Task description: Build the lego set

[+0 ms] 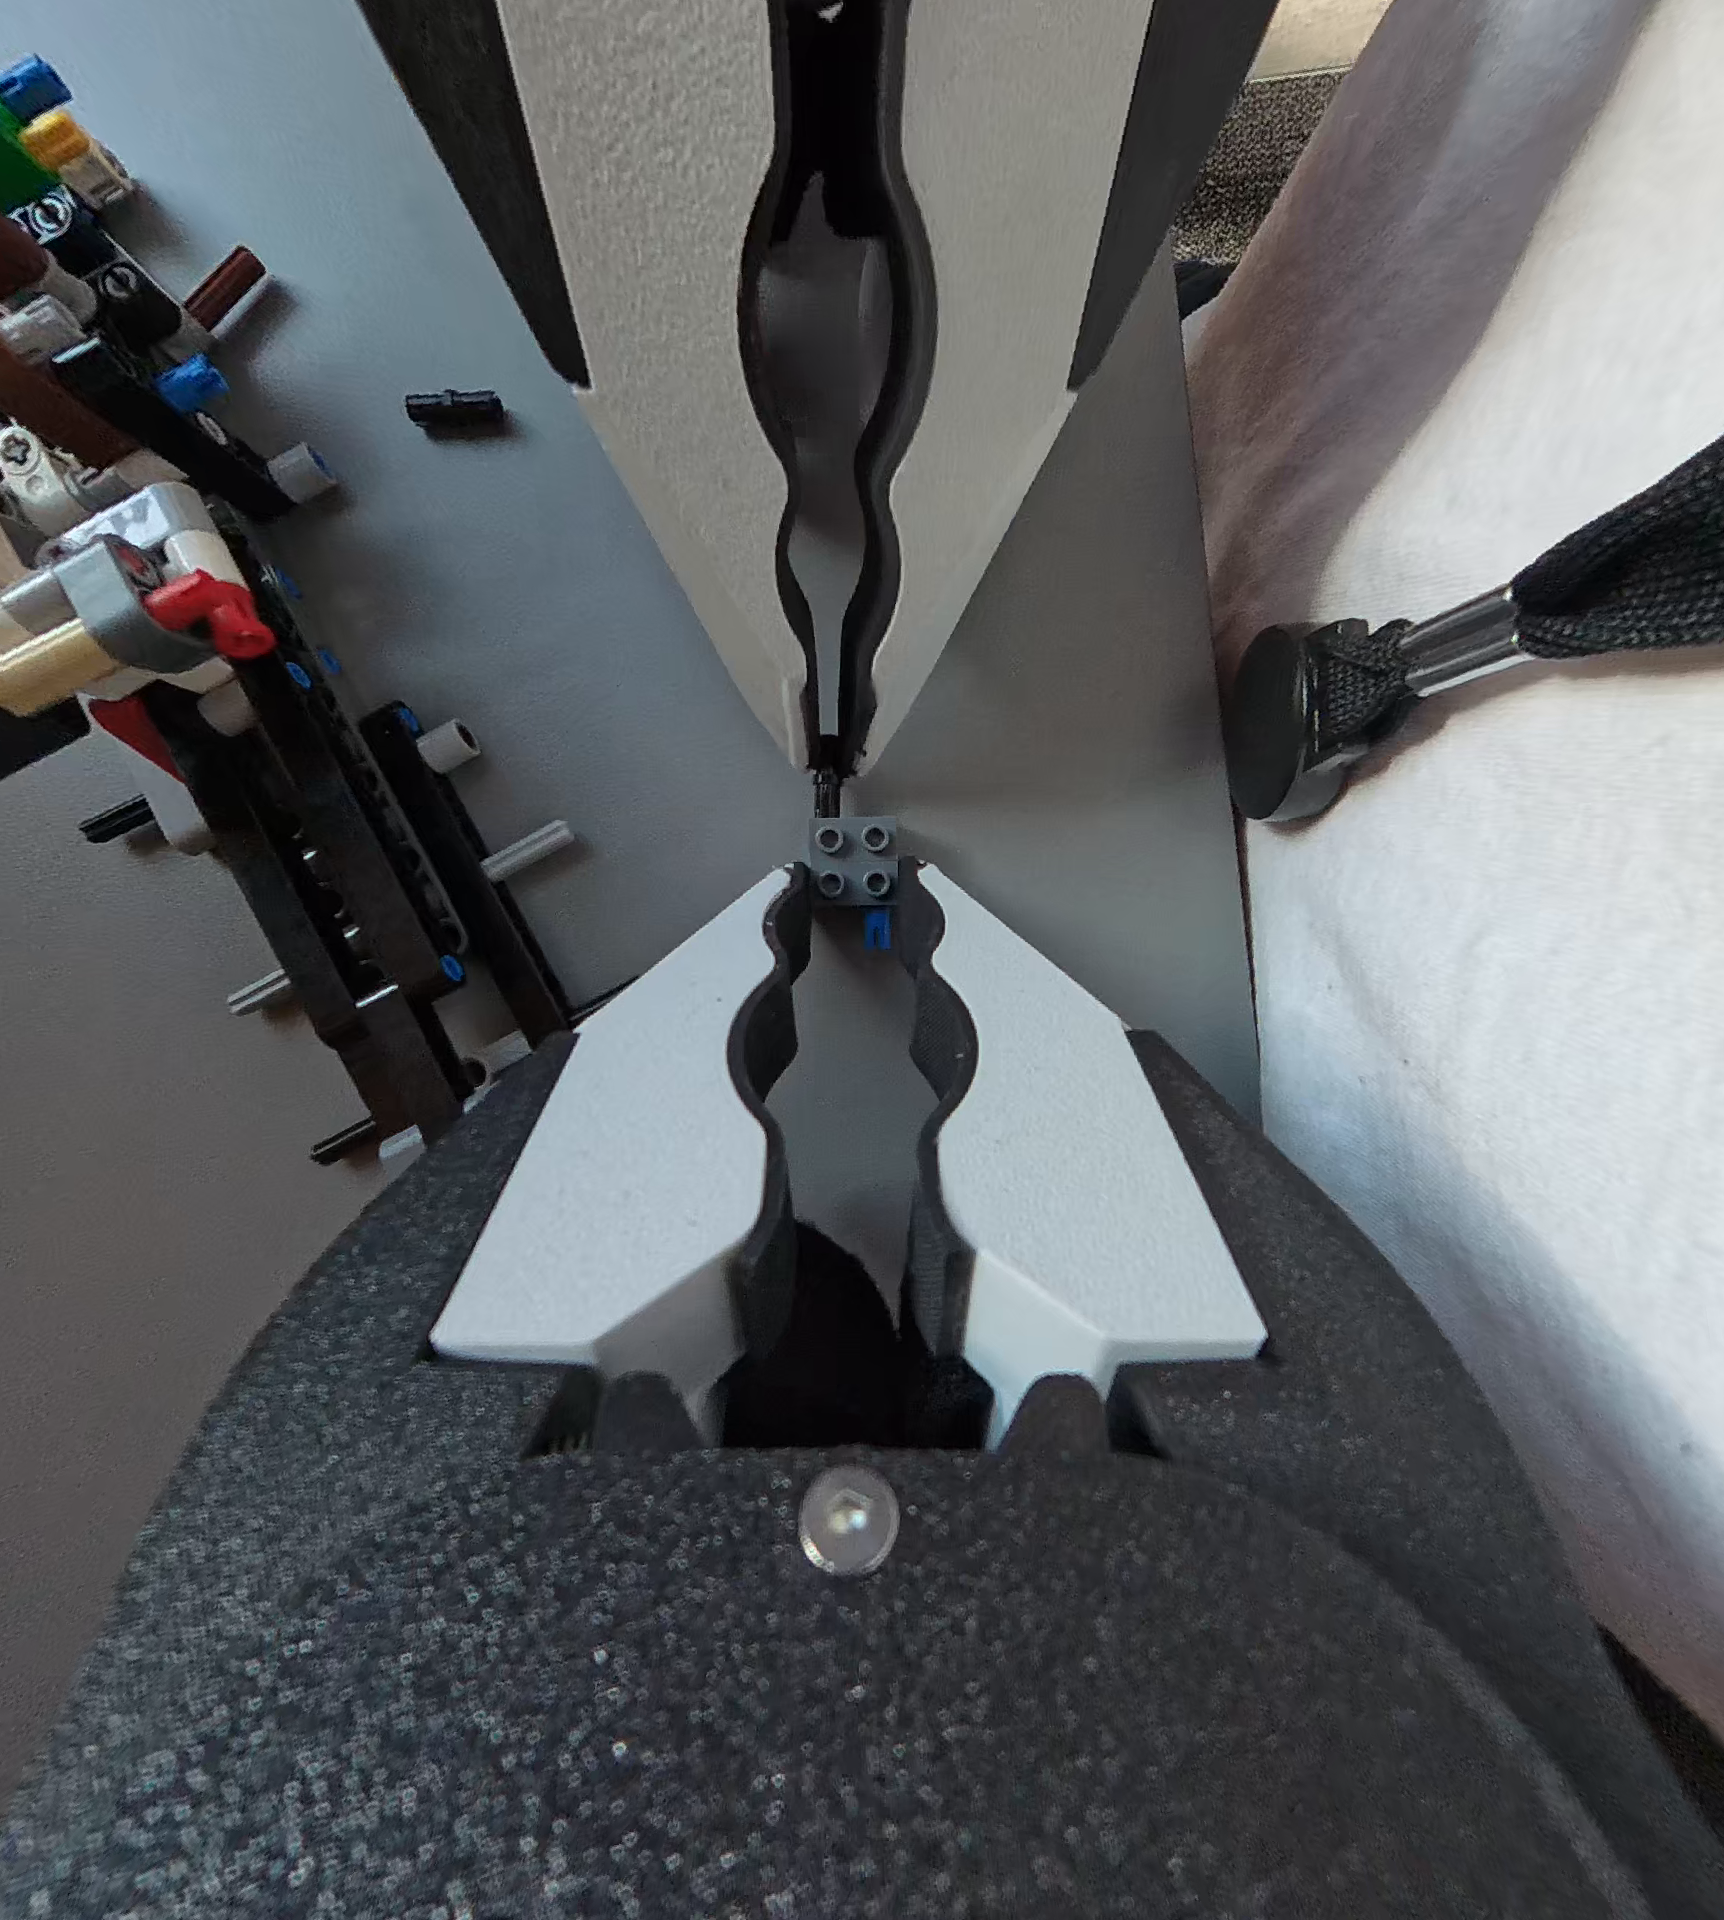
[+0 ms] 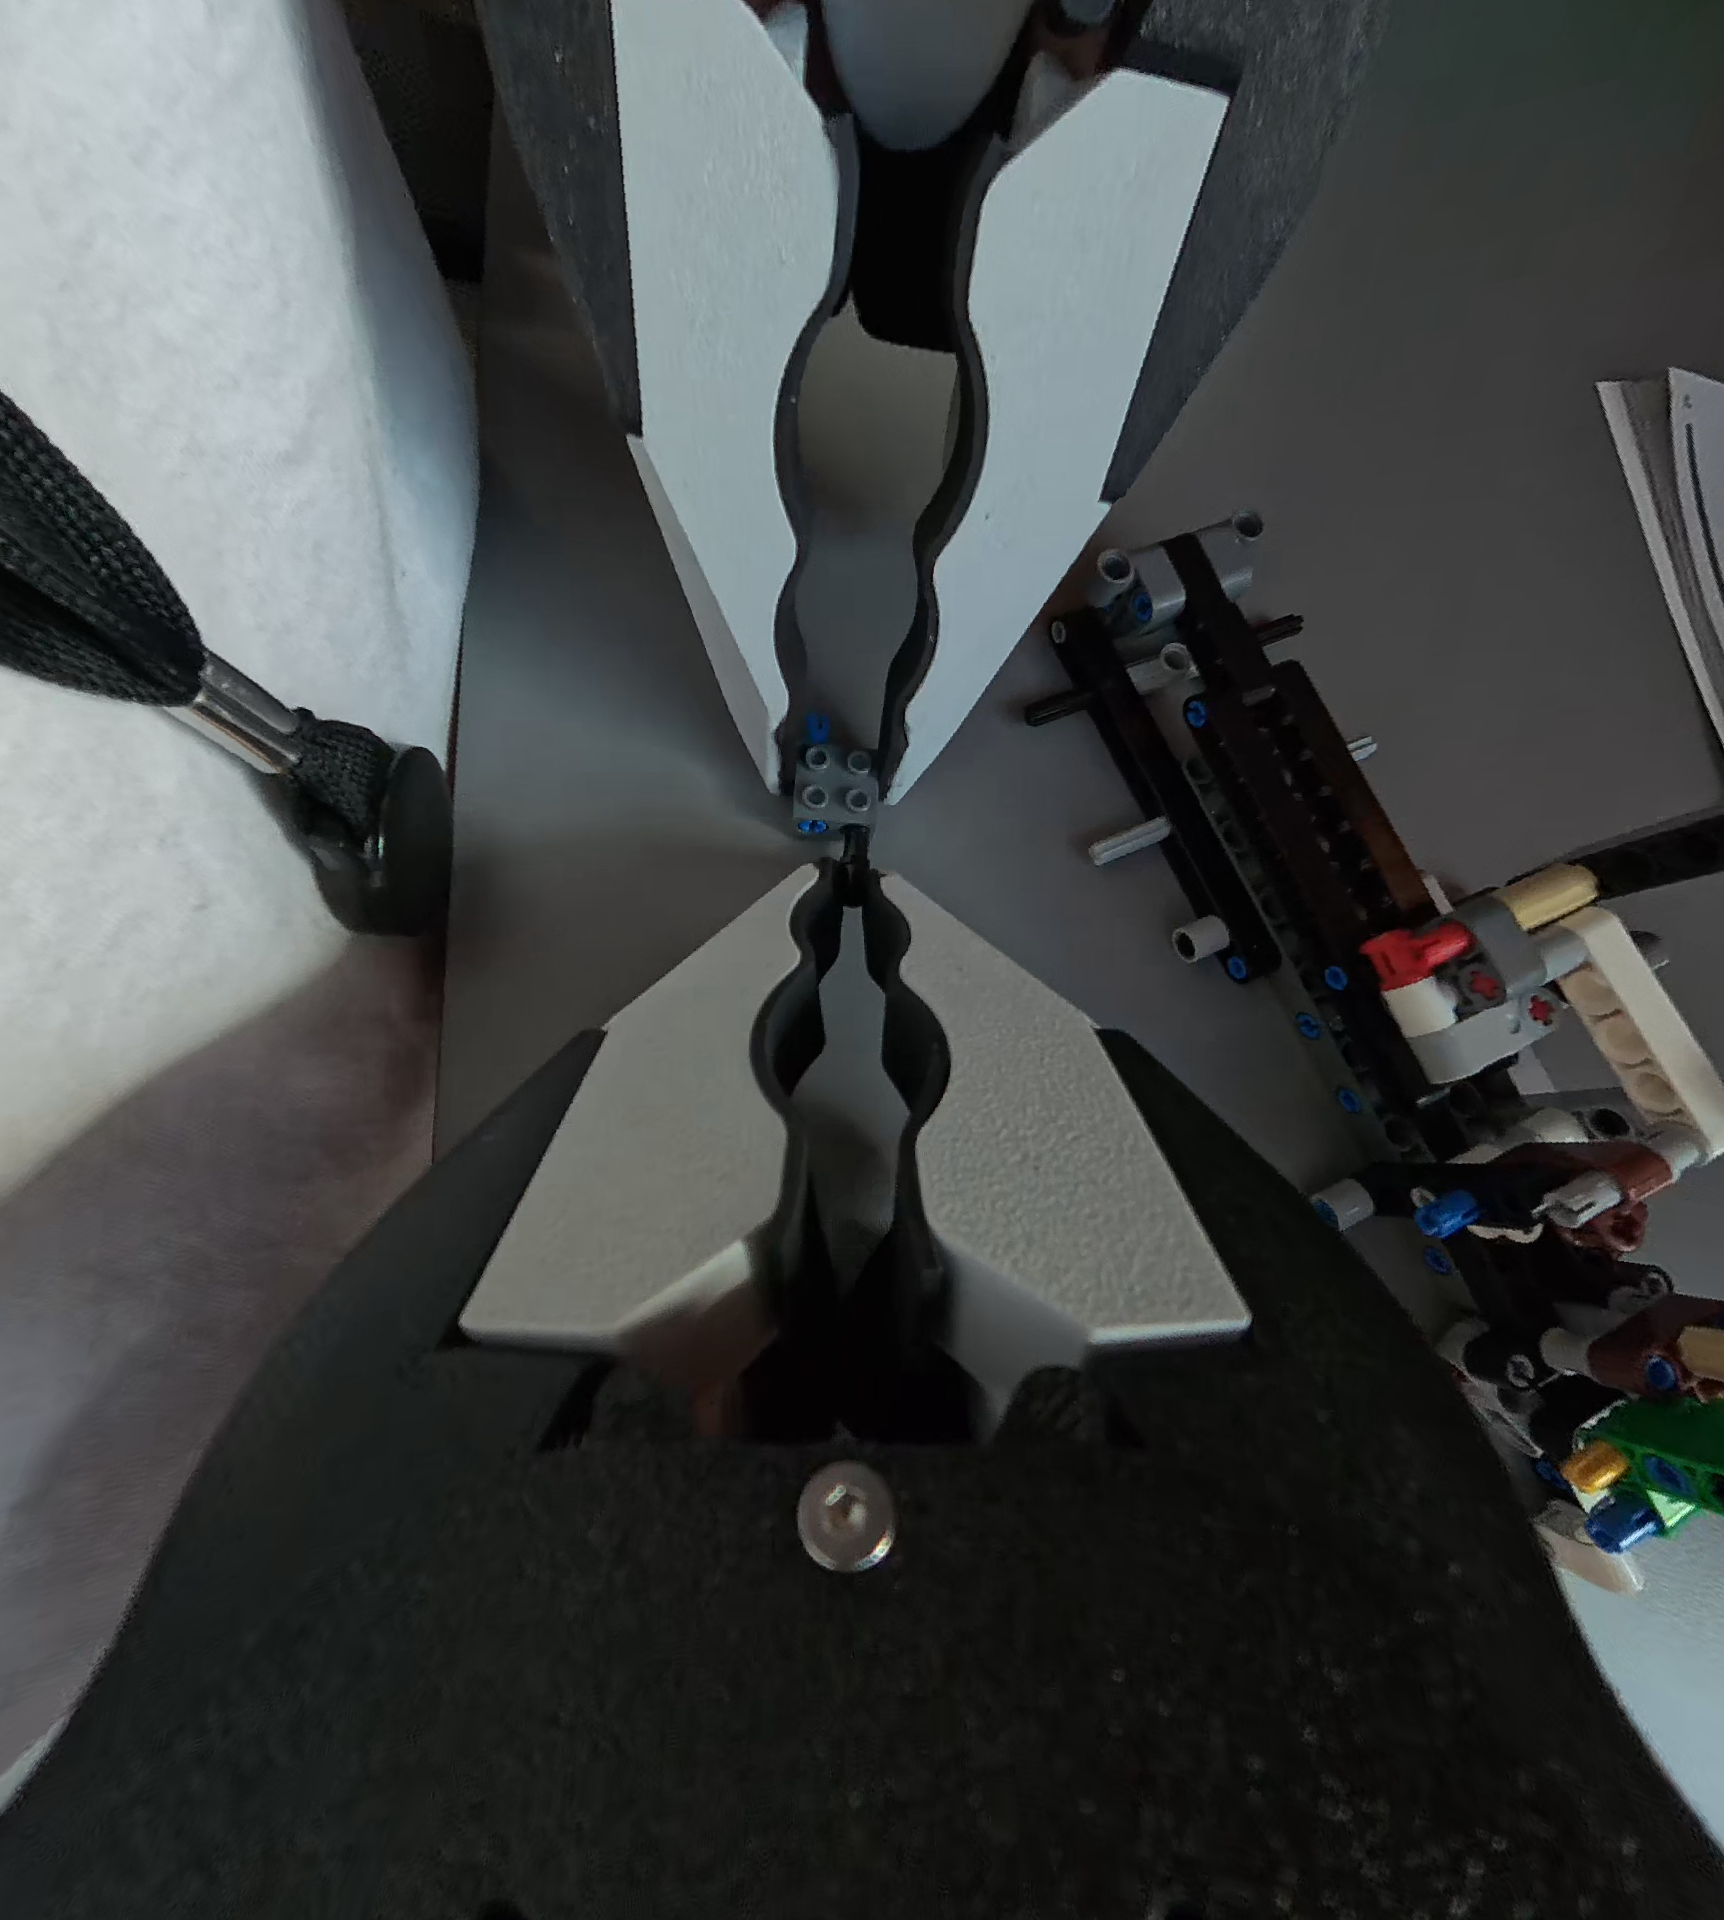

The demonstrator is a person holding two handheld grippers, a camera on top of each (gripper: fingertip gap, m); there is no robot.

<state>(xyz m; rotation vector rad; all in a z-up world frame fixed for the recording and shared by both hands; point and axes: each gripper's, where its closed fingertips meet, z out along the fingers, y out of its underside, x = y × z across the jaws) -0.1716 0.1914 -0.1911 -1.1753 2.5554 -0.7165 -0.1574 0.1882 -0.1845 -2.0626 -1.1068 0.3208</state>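
My left gripper point(image 1: 853, 885) is shut on a small grey four-stud brick point(image 1: 853, 862), its pads pressing on the brick's two sides. A blue pin point(image 1: 874, 927) sticks out of the brick toward me. My right gripper point(image 2: 850, 896) is shut on a short black pin point(image 2: 852, 854). The pin's far end touches the side of the grey brick point(image 2: 835, 779), next to a blue-filled hole. The two grippers face each other tip to tip above the grey table point(image 1: 546, 623). The right gripper point(image 1: 834, 750) and its black pin point(image 1: 825, 798) also show in the left wrist view.
A long black and brown beam assembly point(image 1: 359, 894) with grey, red and green parts lies beside the grippers; it also shows in the right wrist view point(image 2: 1284, 831). A loose black pin point(image 1: 455, 405) lies on the table. A person's white shirt point(image 1: 1512, 987), a black strap point(image 1: 1668, 561) and a paper booklet point(image 2: 1720, 571) are near. My two grippers' fingertips are within a few centimetres of each other.
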